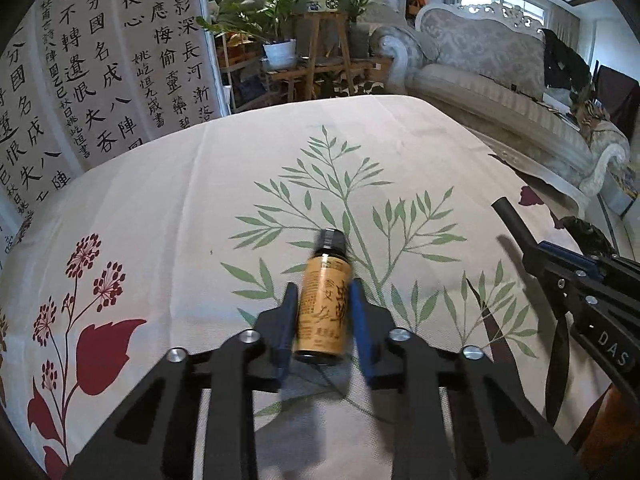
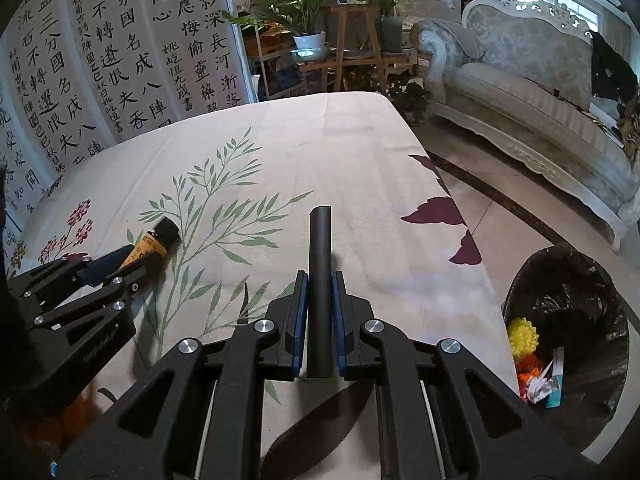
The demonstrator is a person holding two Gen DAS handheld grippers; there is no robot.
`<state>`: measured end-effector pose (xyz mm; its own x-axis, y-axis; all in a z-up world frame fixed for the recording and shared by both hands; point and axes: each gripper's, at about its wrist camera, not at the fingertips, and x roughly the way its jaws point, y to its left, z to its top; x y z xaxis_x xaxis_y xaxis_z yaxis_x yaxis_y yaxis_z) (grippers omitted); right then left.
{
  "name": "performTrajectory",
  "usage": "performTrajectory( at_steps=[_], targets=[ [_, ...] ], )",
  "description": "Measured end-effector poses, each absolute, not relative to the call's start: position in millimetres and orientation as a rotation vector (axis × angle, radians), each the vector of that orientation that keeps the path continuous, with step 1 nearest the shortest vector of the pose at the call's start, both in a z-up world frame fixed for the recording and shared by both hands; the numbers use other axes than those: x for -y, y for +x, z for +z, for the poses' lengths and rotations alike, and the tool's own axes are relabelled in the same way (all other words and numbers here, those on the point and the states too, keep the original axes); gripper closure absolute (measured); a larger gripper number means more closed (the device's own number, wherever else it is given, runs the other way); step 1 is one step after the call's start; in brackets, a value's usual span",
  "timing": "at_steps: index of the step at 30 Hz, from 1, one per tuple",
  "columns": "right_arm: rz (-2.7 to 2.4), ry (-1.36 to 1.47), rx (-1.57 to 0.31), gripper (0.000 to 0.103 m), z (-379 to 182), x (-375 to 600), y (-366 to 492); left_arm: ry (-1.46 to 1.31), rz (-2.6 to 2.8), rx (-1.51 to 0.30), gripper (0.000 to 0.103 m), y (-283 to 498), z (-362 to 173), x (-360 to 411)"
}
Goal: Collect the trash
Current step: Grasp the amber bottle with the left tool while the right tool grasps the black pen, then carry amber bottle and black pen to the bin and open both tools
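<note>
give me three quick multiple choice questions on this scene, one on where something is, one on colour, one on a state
1. Where is the bin?
A. on the table
B. on the floor, right of the table
C. on the sofa

2. What colour is the bottle label?
A. tan
B. blue
C. white

3. What is the right gripper doing?
A. open, holding nothing
B. shut on the tube
C. shut on the bottle

Answers: 1 B, it stands on tiles beside the table edge. 2 A, tan label under a black cap. 3 B, the jaws press both sides of the tube.
</note>
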<state>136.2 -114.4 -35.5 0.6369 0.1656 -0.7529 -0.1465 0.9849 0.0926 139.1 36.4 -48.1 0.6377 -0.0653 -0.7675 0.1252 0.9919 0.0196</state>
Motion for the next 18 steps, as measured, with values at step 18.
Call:
performTrajectory(
  at_steps=[18],
  targets=[
    [0.174,0.048,-0.828,0.091,-29,130,113,0.048,-0.083,-0.805,0.078,110,-32,-29]
  ],
)
